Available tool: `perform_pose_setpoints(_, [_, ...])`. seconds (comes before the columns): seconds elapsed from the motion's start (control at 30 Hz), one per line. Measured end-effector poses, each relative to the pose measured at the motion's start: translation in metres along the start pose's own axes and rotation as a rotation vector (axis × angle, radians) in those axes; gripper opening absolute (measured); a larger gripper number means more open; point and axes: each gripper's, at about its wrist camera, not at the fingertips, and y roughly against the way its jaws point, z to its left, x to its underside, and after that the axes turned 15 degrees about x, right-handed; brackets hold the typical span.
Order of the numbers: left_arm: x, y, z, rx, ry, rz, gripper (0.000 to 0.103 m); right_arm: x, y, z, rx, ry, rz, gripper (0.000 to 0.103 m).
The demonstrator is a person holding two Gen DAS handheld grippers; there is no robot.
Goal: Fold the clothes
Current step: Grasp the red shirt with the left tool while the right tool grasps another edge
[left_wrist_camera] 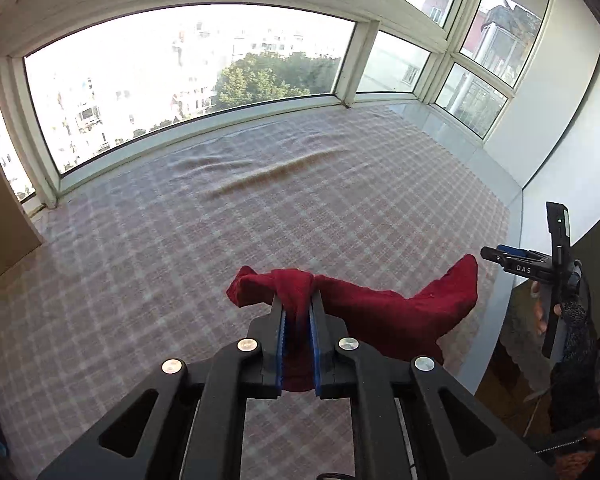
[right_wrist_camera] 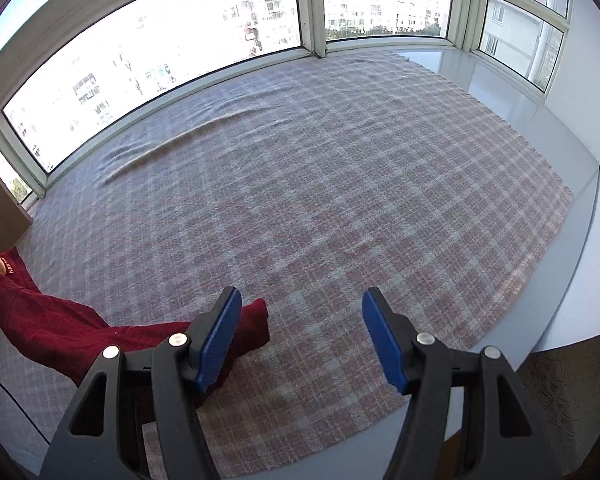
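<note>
We've got the left gripper (left_wrist_camera: 298, 312) clamped tight on a bunched bit of the red garment (left_wrist_camera: 380, 312), lifting it near the front edge of the plaid blanket (left_wrist_camera: 260, 208). Our right gripper (right_wrist_camera: 302, 320) hangs wide apart with nothing in it, just beside the garment's free end.

Strong daylight pours in through the windows (left_wrist_camera: 188, 76) ahead, and in both views the panes are blown out to near white, washing out the buildings outside. The plaid cloth (right_wrist_camera: 300, 200) is evenly lit, paler and hazier toward the glass, with soft shadows along its wrinkles. The bare grey ledge (right_wrist_camera: 496, 76) carries a glossy reflection. Fisheye distortion bows the window frames, and the picture corners fall to black. Fine detail is slightly soft throughout.
</note>
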Motion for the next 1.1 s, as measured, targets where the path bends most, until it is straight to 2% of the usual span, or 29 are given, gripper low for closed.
perform_pose_setpoints(0.03, [0.013, 0.015, 0.025, -0.121, 0.034, -0.012, 0.013, 0.003, 0.001, 0.018, -0.030, 0.041, -0.001, 0.062])
perform_pose_setpoints(0.07, [0.025, 0.023, 0.051, -0.227, 0.083, 0.002, 0.024, 0.007, 0.001, 0.036, -0.056, 0.085, 0.005, 0.062])
perform_pose_setpoints(0.1, [0.042, 0.022, 0.075, -0.314, 0.147, 0.031, 0.029, 0.013, 0.001, 0.056, -0.081, 0.140, 0.014, 0.062])
perform_pose_setpoints(0.17, [0.076, 0.031, 0.113, -0.372, 0.266, 0.055, 0.030, 0.027, -0.002, 0.097, -0.119, 0.252, 0.036, 0.062])
perform_pose_setpoints(0.23, [0.105, 0.037, 0.128, -0.323, 0.329, 0.074, 0.030, 0.045, -0.003, 0.134, -0.151, 0.353, 0.063, 0.062])
perform_pose_setpoints(0.3, [0.121, 0.028, 0.112, -0.230, 0.294, 0.101, 0.040, 0.059, -0.005, 0.162, -0.141, 0.442, 0.086, 0.062])
perform_pose_setpoints(0.33, [0.129, 0.023, 0.104, -0.186, 0.276, 0.116, 0.050, 0.063, -0.007, 0.171, -0.097, 0.468, 0.097, 0.062])
perform_pose_setpoints(0.4, [0.131, 0.005, 0.085, -0.125, 0.238, 0.153, 0.051, 0.069, -0.011, 0.177, -0.001, 0.492, 0.106, 0.062])
perform_pose_setpoints(0.43, [0.130, -0.006, 0.077, -0.087, 0.211, 0.173, 0.051, 0.070, -0.011, 0.175, 0.021, 0.489, 0.110, 0.062])
perform_pose_setpoints(0.5, [0.128, -0.028, 0.062, -0.014, 0.154, 0.213, 0.051, 0.068, -0.011, 0.161, -0.025, 0.411, 0.139, 0.062])
perform_pose_setpoints(0.57, [0.126, -0.043, 0.037, -0.016, 0.014, 0.250, 0.051, 0.063, -0.013, 0.140, -0.117, 0.277, 0.178, 0.062])
perform_pose_setpoints(0.6, [0.125, -0.050, 0.025, -0.018, -0.054, 0.269, 0.051, 0.058, -0.017, 0.130, -0.135, 0.214, 0.196, 0.062])
perform_pose_setpoints(0.7, [0.127, -0.074, 0.002, -0.022, -0.237, 0.314, 0.051, 0.057, -0.026, 0.125, -0.050, 0.147, 0.226, 0.062])
perform_pose_setpoints(0.8, [0.127, -0.099, -0.009, -0.040, -0.356, 0.363, 0.051, 0.056, -0.039, 0.138, -0.017, 0.191, 0.251, 0.062])
perform_pose_setpoints(0.83, [0.125, -0.105, -0.008, -0.036, -0.361, 0.374, 0.052, 0.056, -0.044, 0.143, -0.010, 0.203, 0.265, 0.062])
perform_pose_setpoints(0.87, [0.123, -0.111, -0.007, -0.032, -0.367, 0.385, 0.044, 0.057, -0.046, 0.150, -0.014, 0.219, 0.264, 0.062])
perform_pose_setpoints(0.9, [0.121, -0.116, -0.006, -0.026, -0.370, 0.395, 0.037, 0.058, -0.047, 0.156, -0.019, 0.236, 0.263, 0.056])
perform_pose_setpoints(0.93, [0.116, -0.115, -0.003, -0.002, -0.350, 0.387, 0.029, 0.058, -0.044, 0.160, -0.043, 0.247, 0.259, 0.033])
perform_pose_setpoints(0.97, [0.112, -0.114, 0.001, 0.022, -0.330, 0.380, 0.025, 0.059, -0.041, 0.164, -0.066, 0.259, 0.254, 0.021])
perform_pose_setpoints(1.0, [0.107, -0.113, 0.004, 0.046, -0.311, 0.371, 0.021, 0.058, -0.034, 0.166, -0.075, 0.266, 0.244, 0.018])
perform_pose_setpoints(1.03, [0.103, -0.106, 0.007, 0.069, -0.298, 0.355, 0.006, 0.058, -0.026, 0.169, -0.088, 0.272, 0.234, 0.016])
perform_pose_setpoints(1.1, [0.095, -0.082, 0.018, 0.083, -0.255, 0.293, 0.004, 0.052, -0.003, 0.169, -0.176, 0.238, 0.215, 0.016])
